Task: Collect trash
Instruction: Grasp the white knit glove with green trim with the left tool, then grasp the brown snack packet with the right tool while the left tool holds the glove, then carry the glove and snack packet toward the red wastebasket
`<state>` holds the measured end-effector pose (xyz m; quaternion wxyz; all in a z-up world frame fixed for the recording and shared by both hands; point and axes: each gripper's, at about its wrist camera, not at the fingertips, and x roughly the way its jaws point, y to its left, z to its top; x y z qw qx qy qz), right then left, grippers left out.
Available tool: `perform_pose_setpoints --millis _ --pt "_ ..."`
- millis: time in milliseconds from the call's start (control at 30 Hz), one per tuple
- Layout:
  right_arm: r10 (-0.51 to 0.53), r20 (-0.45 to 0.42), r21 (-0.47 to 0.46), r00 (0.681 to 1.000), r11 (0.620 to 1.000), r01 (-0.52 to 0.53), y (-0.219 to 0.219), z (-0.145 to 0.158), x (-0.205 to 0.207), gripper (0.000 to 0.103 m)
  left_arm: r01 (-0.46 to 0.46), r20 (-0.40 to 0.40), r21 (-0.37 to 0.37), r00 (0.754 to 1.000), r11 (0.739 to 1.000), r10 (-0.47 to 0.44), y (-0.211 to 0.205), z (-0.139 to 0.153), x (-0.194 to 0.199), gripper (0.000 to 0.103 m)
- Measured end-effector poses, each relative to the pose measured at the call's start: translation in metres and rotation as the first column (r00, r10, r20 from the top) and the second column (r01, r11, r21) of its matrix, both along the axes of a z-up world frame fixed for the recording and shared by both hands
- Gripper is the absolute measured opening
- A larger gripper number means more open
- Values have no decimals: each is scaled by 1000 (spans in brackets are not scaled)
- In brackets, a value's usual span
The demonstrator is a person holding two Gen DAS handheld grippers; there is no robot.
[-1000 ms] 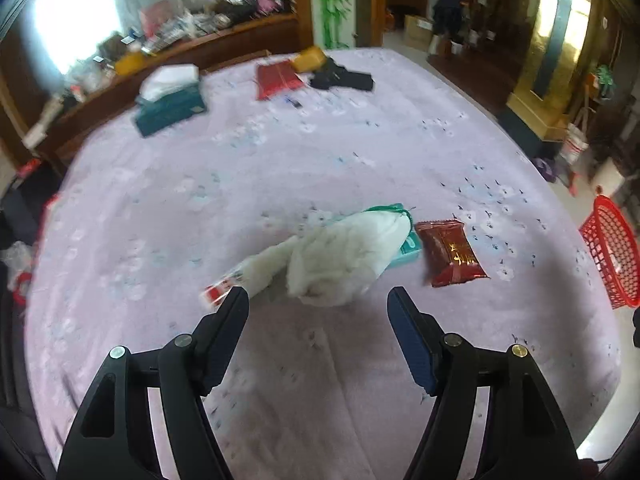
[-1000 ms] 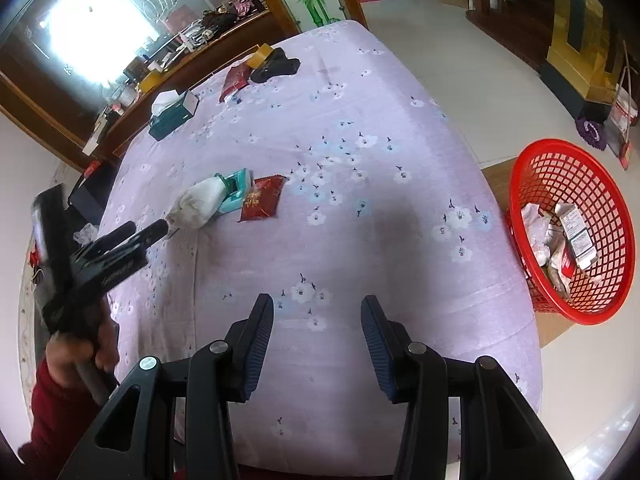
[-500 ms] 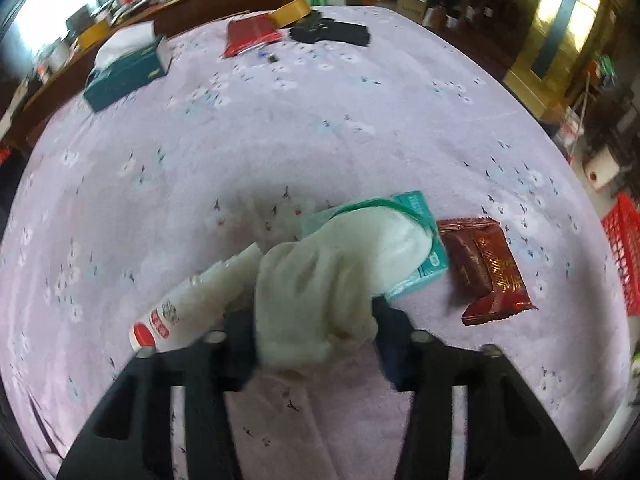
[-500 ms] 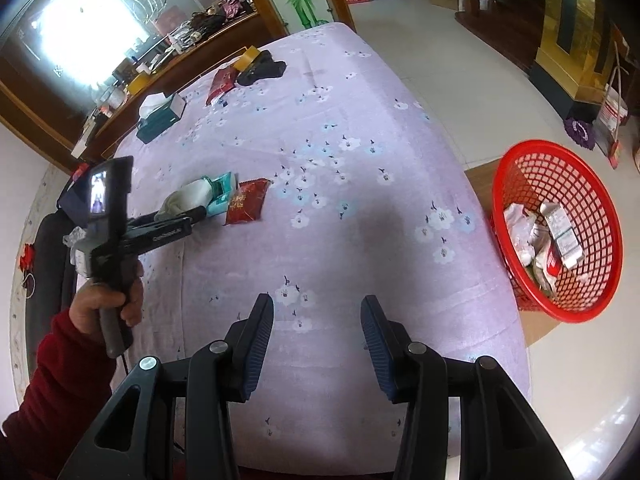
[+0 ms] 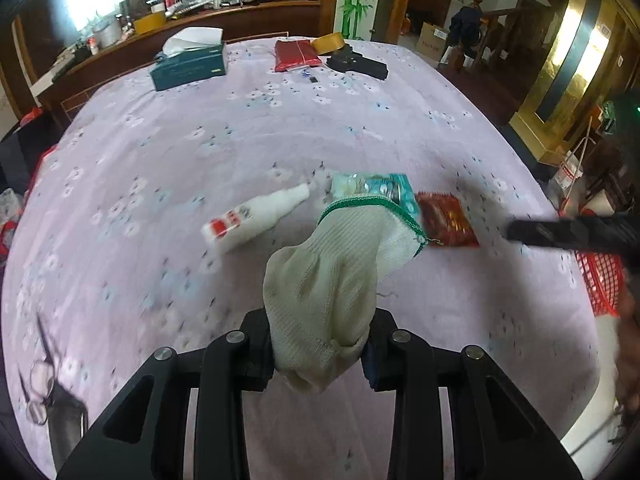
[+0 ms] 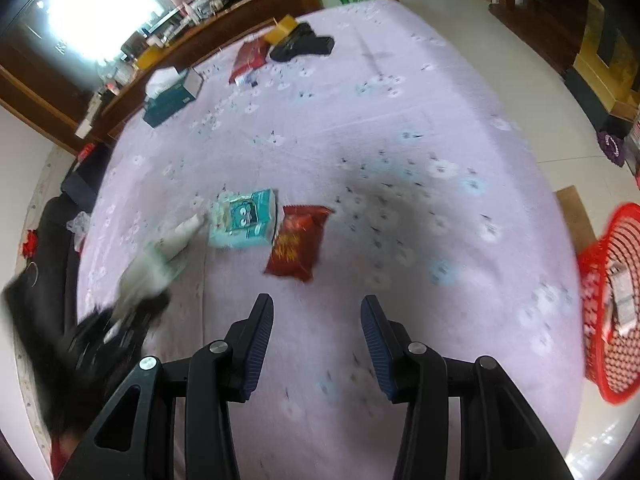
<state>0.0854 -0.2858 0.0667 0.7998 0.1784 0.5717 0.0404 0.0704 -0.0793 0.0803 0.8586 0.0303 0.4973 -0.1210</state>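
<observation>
A white knitted glove (image 5: 332, 280) with a green cuff hangs lifted off the lilac tablecloth (image 5: 280, 128). My left gripper (image 5: 320, 332) has its jaws closing, and the pads press on the glove's finger end. The right wrist view shows the same glove (image 6: 144, 276) blurred in the left gripper (image 6: 120, 328). Beyond the glove lie a white bottle (image 5: 256, 216), a teal packet (image 5: 376, 188) and a red snack packet (image 5: 446, 220). My right gripper (image 6: 316, 320) hovers open and empty just short of the red snack packet (image 6: 298, 244). A red basket (image 6: 612, 300) holding wrappers stands on the floor at the right.
At the table's far end are a teal tissue box (image 5: 190, 64), a red packet (image 5: 296, 54), a yellow tape roll (image 5: 328, 42) and a black object (image 5: 358, 64). Scissors (image 5: 40, 380) lie at the near left edge. A wooden sideboard (image 5: 224, 12) stands behind the table.
My left gripper came down over the glove, closed on it and lifted it, uncovering the bottle and teal packet. My right gripper moved left across the table, away from the basket, towards the red snack packet.
</observation>
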Motion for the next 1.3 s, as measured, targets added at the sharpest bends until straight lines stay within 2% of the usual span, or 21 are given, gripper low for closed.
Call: perform_pose_setpoints --millis 167,333,367,400,500,767,1100,1300 --pt "-7 -33 -16 999 1000 7 17 -24 31 49 -20 -8 8 1000 1000 20 11 0 -22 32" --pt "-1 -59 -77 998 997 -4 33 -42 49 49 -26 -7 21 1000 999 26 16 -1 -34 32" --pt "-6 -65 -94 998 996 0 35 -45 51 48 -29 -4 21 1000 999 29 17 -1 -35 32" --pt "-5 -66 -92 998 996 -1 35 -47 51 41 -32 2 28 999 999 32 17 -1 -38 32" --pt "5 -50 -147 999 989 -12 39 -46 47 38 -47 22 33 999 998 46 16 1 -41 32" --pt "79 45 -319 996 946 -61 35 -20 -13 35 -75 46 23 996 997 74 0 4 -42 32" --pt "80 118 -435 990 900 -21 13 6 -87 36 8 72 21 997 1000 -9 -44 10 -51 32" --pt "74 158 -467 985 884 9 4 18 -116 36 55 93 21 994 998 -56 -67 18 -57 32"
